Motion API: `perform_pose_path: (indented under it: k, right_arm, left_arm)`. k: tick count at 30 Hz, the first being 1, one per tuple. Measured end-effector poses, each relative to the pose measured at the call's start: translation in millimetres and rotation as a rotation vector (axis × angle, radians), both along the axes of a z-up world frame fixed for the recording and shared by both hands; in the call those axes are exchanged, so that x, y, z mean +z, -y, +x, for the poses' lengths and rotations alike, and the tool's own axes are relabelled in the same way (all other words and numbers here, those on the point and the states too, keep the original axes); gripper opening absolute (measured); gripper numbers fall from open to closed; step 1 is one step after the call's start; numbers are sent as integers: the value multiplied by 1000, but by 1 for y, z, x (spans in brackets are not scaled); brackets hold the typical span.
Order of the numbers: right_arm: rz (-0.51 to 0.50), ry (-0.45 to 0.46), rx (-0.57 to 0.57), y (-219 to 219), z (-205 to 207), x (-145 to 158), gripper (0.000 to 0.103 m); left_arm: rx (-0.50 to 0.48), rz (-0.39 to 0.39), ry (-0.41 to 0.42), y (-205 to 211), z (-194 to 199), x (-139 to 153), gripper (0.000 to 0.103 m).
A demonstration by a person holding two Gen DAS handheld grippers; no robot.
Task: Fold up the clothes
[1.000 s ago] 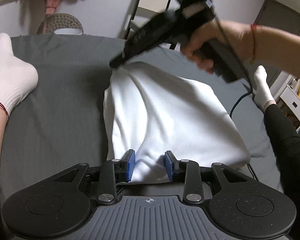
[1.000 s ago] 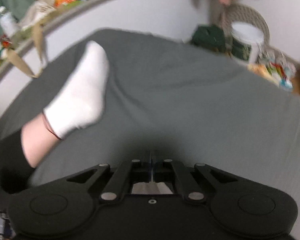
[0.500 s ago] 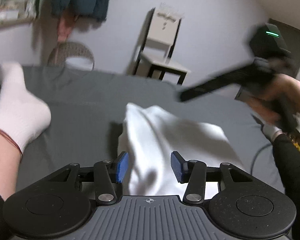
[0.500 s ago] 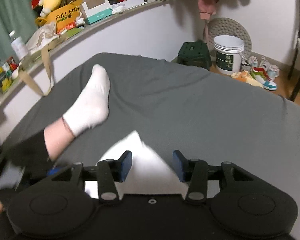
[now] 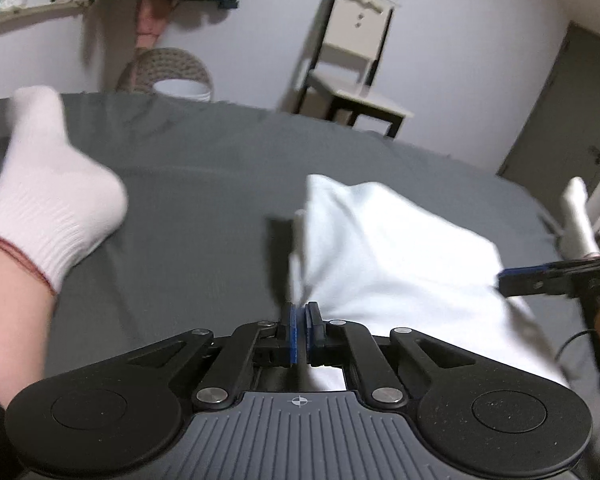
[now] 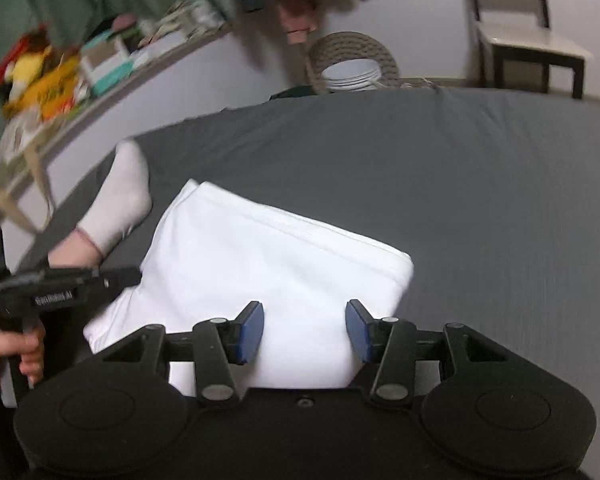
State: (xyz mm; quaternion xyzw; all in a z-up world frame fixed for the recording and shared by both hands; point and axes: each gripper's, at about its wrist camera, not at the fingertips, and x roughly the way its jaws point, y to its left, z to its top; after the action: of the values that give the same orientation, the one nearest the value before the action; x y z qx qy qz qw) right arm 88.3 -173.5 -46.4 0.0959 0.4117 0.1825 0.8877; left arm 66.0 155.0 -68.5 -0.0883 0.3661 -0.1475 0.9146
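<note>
The white garment (image 6: pixel 268 276) lies folded into a compact block on the grey bed (image 6: pixel 480 184), directly ahead of your right jaws and just right of your left jaws. A second ago your right gripper (image 6: pixel 305 330) was pressed shut at the cloth's far edge; now its jaws are spread wide and hover over the near edge, holding nothing. Your left gripper (image 5: pixel 300 322), spread half a second ago, now has its jaws pressed together on the garment's near left corner. Judgement: one fold is laid and released; the left pinch likely starts the next.

Edges: far fold edge looks doubled and fairly straight. Open room: bare sheet ahead and to the right of the right jaws. Left of the left jaws, a socked foot (image 5: pixel 56 184) rests on the bed, near the cloth.
</note>
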Motion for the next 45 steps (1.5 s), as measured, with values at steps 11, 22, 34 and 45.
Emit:
perform_pose_path:
  k: [11, 22, 34, 45]
  right_arm:
    - [251, -18, -242, 59, 14, -21, 59]
    - [462, -78, -317, 83, 32, -67, 23]
    - [204, 149, -27, 30, -32, 1, 44]
    - [-61, 61, 34, -15, -99, 3, 57]
  left_arm:
    - [-91, -188, 213, 25, -14, 24, 82]
    - [-168, 1, 82, 60, -2, -10, 86]
    - [105, -438, -108, -16, -9, -7, 86]
    - [72, -283, -125, -2, -9, 1, 86]
